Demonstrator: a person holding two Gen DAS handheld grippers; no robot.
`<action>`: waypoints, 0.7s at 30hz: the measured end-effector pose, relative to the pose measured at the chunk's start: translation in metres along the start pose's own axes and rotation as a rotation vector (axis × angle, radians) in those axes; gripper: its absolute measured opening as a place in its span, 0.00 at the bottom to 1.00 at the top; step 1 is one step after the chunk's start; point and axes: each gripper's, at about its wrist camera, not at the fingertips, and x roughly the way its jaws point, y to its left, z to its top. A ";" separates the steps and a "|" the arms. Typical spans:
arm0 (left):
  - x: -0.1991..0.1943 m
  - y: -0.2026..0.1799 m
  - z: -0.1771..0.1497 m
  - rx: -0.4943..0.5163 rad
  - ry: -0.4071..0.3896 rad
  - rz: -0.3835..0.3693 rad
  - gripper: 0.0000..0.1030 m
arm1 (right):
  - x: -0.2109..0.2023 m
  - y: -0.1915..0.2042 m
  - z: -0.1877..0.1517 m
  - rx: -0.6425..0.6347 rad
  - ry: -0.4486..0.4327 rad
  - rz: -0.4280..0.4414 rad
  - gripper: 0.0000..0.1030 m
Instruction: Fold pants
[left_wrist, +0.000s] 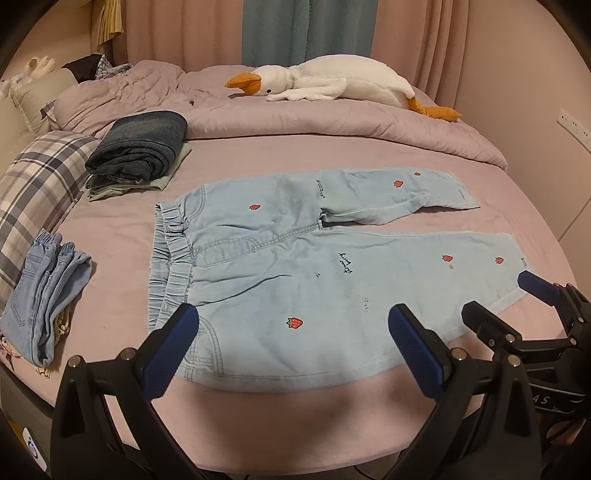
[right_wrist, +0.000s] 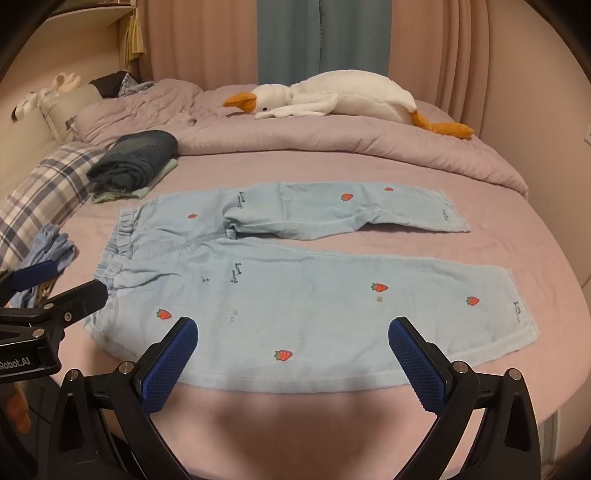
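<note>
Light-blue strawberry-print denim pants (left_wrist: 295, 251) are laid flat on the pink bed (left_wrist: 295, 413); folding is not yet begun.
Both the left claw (left_wrist: 291, 332) and the right claw (right_wrist: 293, 345) are held released above the near edge; next, one leg probably needs gripping.

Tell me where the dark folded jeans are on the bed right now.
In both wrist views the dark folded jeans sit at the far left of the bed, on a pale green folded garment, beside the plaid pillow.

The pants (left_wrist: 295, 266), pale blue denim dotted with small red strawberries and short dark script, lie flat and unfolded on the pink bed (left_wrist: 332, 147), elastic waistband to the left, both legs stretching right and spread apart, the far leg creased and slightly bent.
</note>
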 end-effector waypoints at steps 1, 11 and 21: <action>0.000 0.000 0.000 0.002 -0.001 0.000 1.00 | 0.000 0.000 0.000 -0.002 0.004 -0.001 0.99; 0.001 -0.002 0.000 0.017 0.007 0.004 1.00 | 0.001 -0.001 -0.002 -0.018 0.037 -0.013 0.99; 0.002 -0.001 0.000 -0.002 0.029 -0.001 1.00 | 0.001 0.003 -0.003 -0.012 -0.020 -0.008 0.99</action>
